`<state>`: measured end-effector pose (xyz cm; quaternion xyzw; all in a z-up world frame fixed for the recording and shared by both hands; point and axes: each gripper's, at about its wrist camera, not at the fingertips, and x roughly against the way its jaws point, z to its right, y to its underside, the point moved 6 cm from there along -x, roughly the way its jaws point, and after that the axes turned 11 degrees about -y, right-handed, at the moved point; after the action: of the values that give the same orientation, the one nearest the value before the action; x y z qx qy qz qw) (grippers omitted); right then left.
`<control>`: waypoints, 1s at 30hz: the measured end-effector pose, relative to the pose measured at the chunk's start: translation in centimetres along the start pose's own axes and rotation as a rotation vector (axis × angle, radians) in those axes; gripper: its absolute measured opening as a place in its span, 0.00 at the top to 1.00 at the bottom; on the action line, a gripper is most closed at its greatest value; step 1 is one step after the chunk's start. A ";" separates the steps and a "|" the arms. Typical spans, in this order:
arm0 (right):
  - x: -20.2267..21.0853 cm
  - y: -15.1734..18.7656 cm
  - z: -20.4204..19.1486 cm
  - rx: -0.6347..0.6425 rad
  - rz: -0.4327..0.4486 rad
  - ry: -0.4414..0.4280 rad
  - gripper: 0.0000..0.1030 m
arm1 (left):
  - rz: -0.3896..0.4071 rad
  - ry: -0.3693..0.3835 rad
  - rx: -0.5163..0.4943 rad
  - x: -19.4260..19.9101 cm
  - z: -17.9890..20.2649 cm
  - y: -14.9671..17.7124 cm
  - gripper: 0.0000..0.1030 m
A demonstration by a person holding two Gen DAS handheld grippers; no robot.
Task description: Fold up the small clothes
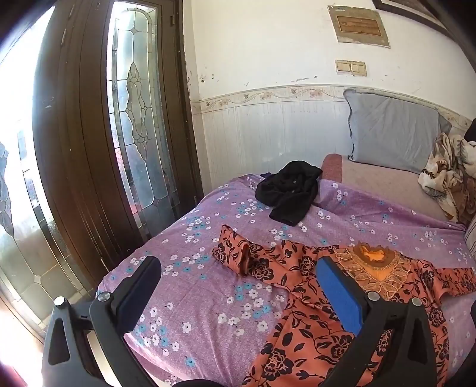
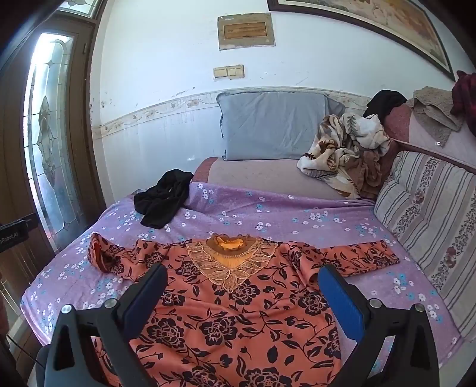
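Two grippers agape, empty | orange dress (image 2: 226, 321) hem cut off below

We cannot see the lower hem of the orange floral dress (image 2: 238, 327): it runs off the near edge in both views, and the finger mounts of the right gripper (image 2: 242, 285) cover parts of its skirt. In the left wrist view the left gripper (image 1: 238, 277) hides part of the dress's chest, and its right sleeve is cut off by the right edge. The black garment (image 1: 287, 190) is crumpled, so we cannot tell what kind it is. The framed picture (image 2: 372, 26) is cropped at the top. The writing on the wall plaque (image 2: 245, 31) is too small to read. A dark red cloth (image 2: 465, 95) at the far right is cut off.
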<state>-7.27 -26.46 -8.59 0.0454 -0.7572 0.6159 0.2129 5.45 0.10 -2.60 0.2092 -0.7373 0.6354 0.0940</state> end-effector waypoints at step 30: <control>-0.7 0.3 0.3 -0.011 -0.009 -0.008 0.00 | -0.014 0.014 -0.018 -0.2 1.1 0.0 0.00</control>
<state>-6.79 -26.78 -9.14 0.0503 -0.7613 0.6104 0.2128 5.80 -0.97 -2.90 0.2091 -0.7409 0.6294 0.1056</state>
